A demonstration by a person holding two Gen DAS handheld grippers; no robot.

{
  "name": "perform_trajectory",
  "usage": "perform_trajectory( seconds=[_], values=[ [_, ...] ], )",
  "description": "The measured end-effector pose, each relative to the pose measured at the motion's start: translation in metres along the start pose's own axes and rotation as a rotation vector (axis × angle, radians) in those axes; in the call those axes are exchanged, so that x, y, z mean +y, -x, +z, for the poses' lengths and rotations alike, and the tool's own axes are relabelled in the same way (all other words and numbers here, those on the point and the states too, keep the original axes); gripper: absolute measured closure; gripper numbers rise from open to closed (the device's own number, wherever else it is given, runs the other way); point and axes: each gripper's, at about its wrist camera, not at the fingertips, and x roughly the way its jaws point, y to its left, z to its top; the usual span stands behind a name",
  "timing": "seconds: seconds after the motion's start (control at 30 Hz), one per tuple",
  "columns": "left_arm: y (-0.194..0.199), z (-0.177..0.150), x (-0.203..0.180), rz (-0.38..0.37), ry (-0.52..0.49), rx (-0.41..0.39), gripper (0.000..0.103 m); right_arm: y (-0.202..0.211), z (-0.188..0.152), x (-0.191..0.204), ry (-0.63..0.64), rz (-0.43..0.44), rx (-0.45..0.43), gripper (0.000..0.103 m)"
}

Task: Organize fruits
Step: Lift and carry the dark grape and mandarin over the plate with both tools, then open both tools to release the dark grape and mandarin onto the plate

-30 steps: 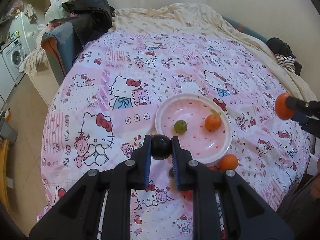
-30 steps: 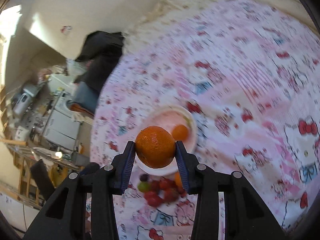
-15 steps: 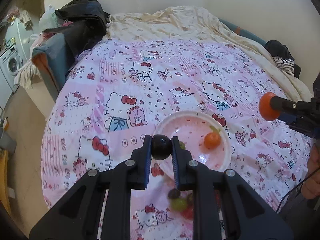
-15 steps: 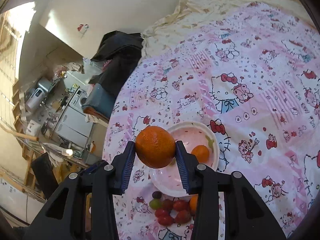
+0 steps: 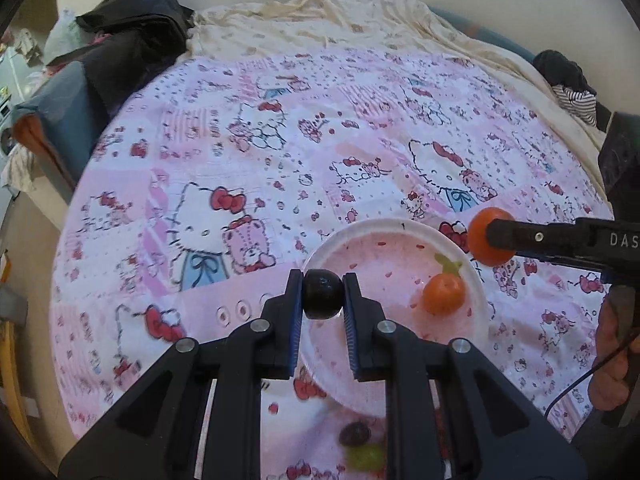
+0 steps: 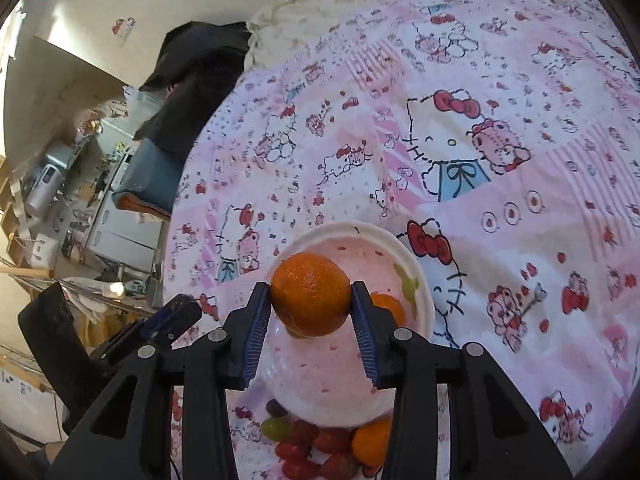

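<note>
My left gripper (image 5: 322, 295) is shut on a dark grape (image 5: 322, 294) and holds it over the near-left rim of the white-and-pink plate (image 5: 384, 232). An orange with a green leaf (image 5: 444, 298) lies in the plate. My right gripper (image 6: 311, 302) is shut on an orange (image 6: 311, 294) and holds it above the plate (image 6: 416, 268); this orange also shows in the left wrist view (image 5: 486, 240), over the plate's right rim. Loose grapes (image 6: 304, 444), red, green and dark, and another orange (image 6: 372, 442) lie on the sheet in front of the plate.
The plate stands on a bed with a pink Hello Kitty sheet (image 5: 240, 160). A cream blanket (image 5: 360, 16) is bunched at the far end. Dark clothes (image 5: 132, 36) lie at the far left corner. The bed's left edge drops to the floor.
Both grippers have moved in toward the plate with their fruits still held. The right gripper's orange now hangs over the plate. The green grape seen in the plate earlier is now hidden.
</note>
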Motion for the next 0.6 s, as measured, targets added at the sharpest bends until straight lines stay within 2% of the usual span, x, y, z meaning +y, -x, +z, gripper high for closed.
perform_trajectory(
  seconds=[0.17, 0.3, 0.6],
  values=[
    [-0.035, 0.002, -0.006, -0.089, -0.005, 0.025, 0.087, -0.025, 0.006, -0.01, -0.01, -0.037, 0.045, 0.061],
    [-0.058, 0.003, -0.004, -0.092, 0.032, 0.059, 0.087, -0.042, 0.011, -0.022, -0.042, -0.049, 0.076, 0.06],
    [-0.085, 0.003, -0.009, -0.107, 0.026, 0.111, 0.086, -0.065, 0.014, -0.037, -0.101, -0.045, 0.129, 0.059]
  ],
)
